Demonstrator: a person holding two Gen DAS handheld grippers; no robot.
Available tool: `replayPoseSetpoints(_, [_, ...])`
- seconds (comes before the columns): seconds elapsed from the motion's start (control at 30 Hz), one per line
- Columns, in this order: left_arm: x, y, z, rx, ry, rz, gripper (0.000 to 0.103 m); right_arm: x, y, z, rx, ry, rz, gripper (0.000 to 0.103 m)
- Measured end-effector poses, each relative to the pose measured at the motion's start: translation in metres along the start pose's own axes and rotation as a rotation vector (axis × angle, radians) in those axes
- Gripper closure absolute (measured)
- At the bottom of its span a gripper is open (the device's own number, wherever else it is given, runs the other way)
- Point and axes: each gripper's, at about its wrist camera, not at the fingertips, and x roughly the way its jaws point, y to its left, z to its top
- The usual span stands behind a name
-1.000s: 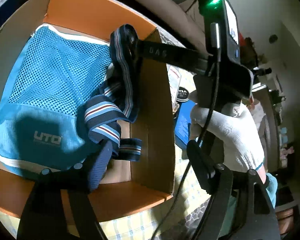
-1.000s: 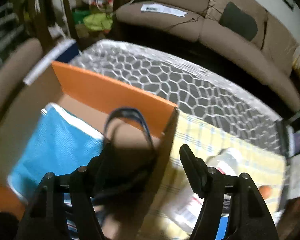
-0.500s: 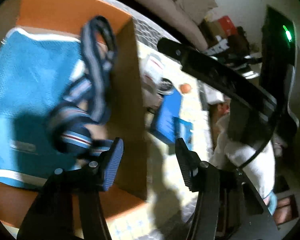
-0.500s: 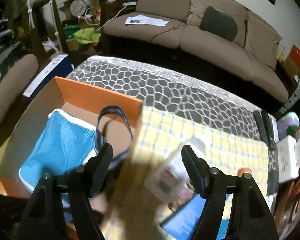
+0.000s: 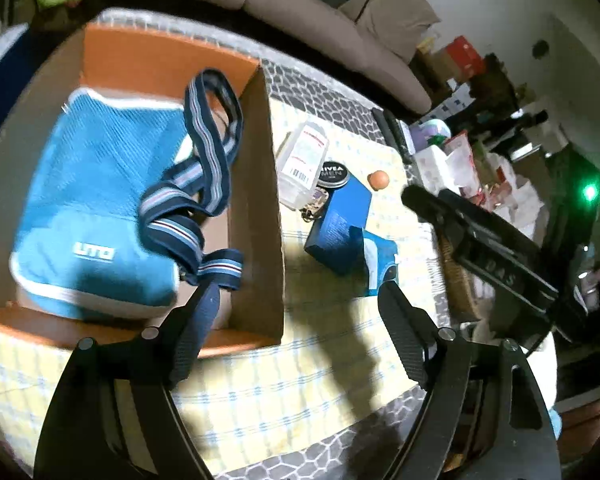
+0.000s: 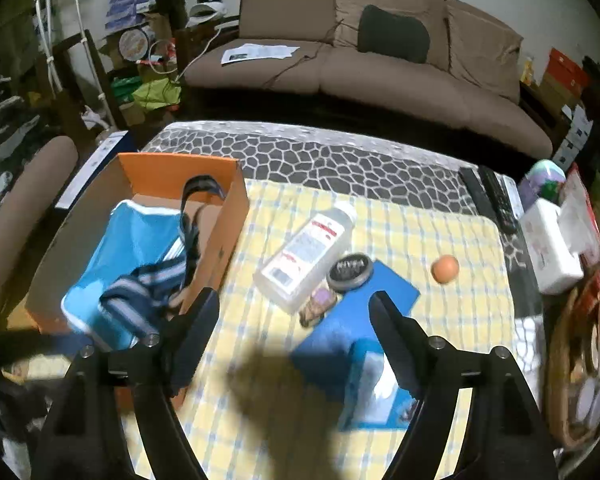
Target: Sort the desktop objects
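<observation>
In the open brown cardboard box [image 6: 224, 240] I see a soft blue mesh bag [image 5: 100, 200] with its striped navy strap [image 5: 208, 152] piled on top. My left gripper [image 5: 296, 320] and right gripper [image 6: 294, 328] have just been opening; both stand spread, nothing between them. On the yellow checked cloth [image 6: 420, 232] lie a clear plastic bottle [image 6: 308, 252], round black tin [image 6: 350, 272], flat blue box [image 6: 356, 328] and small orange ball [image 6: 445, 269].

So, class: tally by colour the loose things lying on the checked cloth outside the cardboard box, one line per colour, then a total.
Blue: 1, the box
Clear: 1, the bottle
Black: 1, the tin
Orange: 1, the ball
Brownish: 1, a small trinket
Total: 5
</observation>
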Motion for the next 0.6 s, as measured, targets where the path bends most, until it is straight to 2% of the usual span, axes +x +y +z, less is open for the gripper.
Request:
replayPoseSetpoints(0.07, [-0.013, -0.009, -0.005, 0.020, -0.019, 0.006, 0.011, -0.012, -0.003, -0.009, 0.008, -0.009, 0.000, 0.021])
replayPoseSetpoints(0.13, [-0.021, -0.016, -0.011, 0.038, -0.033, 0.017, 0.004, -0.023, -0.007, -0.018, 0.021, -0.013, 0.003, 0.019])
replayPoseSetpoints(0.6, [-0.040, -0.061, -0.044, 0.173, -0.102, 0.187, 0.000, -0.071, -0.029, -0.084, 0.100, -0.017, -0.001, 0.018])
